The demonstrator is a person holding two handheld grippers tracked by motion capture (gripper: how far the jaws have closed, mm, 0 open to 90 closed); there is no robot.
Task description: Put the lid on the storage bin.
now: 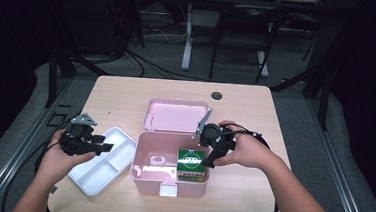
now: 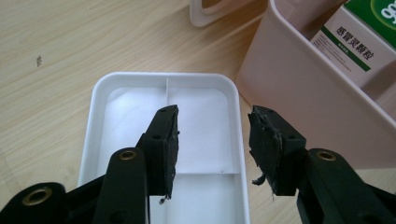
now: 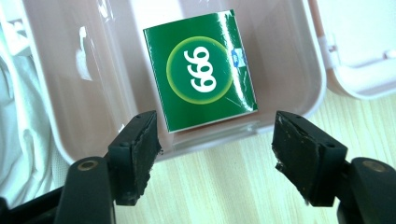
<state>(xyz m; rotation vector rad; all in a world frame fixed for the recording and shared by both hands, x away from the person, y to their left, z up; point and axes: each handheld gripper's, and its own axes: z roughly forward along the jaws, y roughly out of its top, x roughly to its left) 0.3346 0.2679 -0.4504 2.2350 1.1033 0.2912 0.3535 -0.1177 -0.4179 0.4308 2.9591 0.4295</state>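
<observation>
A pink box (image 1: 147, 176) stands open near the table's front, its lid (image 1: 175, 115) lying flat behind it. In its right half lies a green carton (image 1: 192, 159) (image 3: 201, 70) with a white 999 mark; its white side with green print shows as the carton (image 2: 355, 42) in the left gripper view. My right gripper (image 1: 208, 157) (image 3: 215, 144) hangs open just above the box's right rim, empty. A white divided tray (image 1: 103, 161) (image 2: 140, 79) lies left of the box. My left gripper (image 1: 104, 146) (image 2: 212, 140) is open over the tray, holding nothing.
A dark round hole (image 1: 217, 95) sits near the table's far edge. Desk legs and cables stand on the floor beyond the table. Bare wood lies at the table's far half and far left.
</observation>
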